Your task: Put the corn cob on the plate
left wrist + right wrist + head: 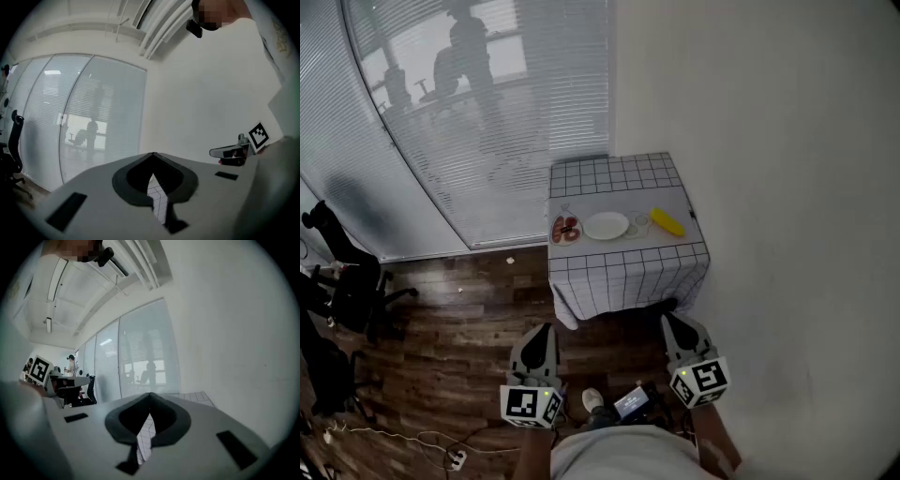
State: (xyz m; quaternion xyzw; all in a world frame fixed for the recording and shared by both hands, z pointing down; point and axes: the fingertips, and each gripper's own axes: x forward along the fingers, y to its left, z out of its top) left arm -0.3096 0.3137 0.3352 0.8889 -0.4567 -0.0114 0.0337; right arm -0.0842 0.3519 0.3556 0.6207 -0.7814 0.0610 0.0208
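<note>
A yellow corn cob [667, 222] lies on the small table [623, 265] with a white grid-pattern cloth, to the right of an empty white plate [607, 226]. My left gripper [547, 328] and right gripper [669, 322] are held well short of the table, over the wooden floor, both shut with nothing between the jaws. In the left gripper view the left gripper [153, 154] has its jaw tips meeting, with only a sliver of the checked cloth [158, 201] showing behind. The right gripper [149, 394] looks the same in the right gripper view.
A small dish of red food [566, 230] sits left of the plate, and a small clear cup [638, 224] stands between plate and corn. White wall runs along the right. Blinds-covered glass partition [469, 112] stands behind-left. Black office chairs [347, 281] and floor cables [412, 441] are at left.
</note>
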